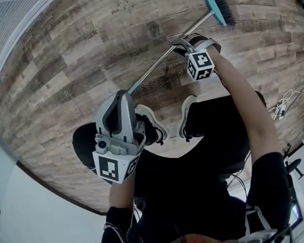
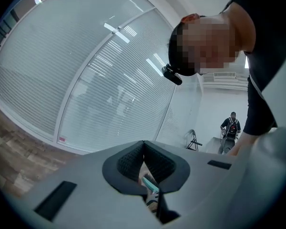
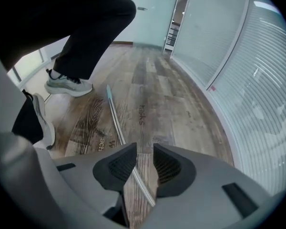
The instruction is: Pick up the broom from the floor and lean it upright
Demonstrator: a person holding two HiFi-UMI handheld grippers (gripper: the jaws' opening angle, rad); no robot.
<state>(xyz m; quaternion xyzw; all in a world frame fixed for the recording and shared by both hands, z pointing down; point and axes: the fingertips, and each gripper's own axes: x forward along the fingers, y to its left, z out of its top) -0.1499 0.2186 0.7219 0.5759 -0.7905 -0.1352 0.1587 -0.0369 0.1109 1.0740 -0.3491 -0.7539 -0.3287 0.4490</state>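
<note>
At the right gripper: jaws parted, astride the single metal broom handle and not clamped on it. Passes close along the left pad; impossible to tell whether touching it. Bare wood-plank floor in the gap on the other side.

Outward along the handle: ends in one teal cap, near two pale sneakers, both on the person holding the grippers. In the opposite direction, from the head view: one teal broom head with dark bristles, down on the planks beyond the right gripper. Lies low over the floor along its whole length; not upright, not leaning on anything.

At the left gripper: jaws together, tips meeting, nothing clamped between them. Aims upward at a wall of slatted blinds. Shows a sliver of teal through the opening under the pads. In the head view, hangs above the person's knees, just beside the handle's capped end.

Farther off in the left gripper view: one standing person in dark clothes, one folding chair close by.
</note>
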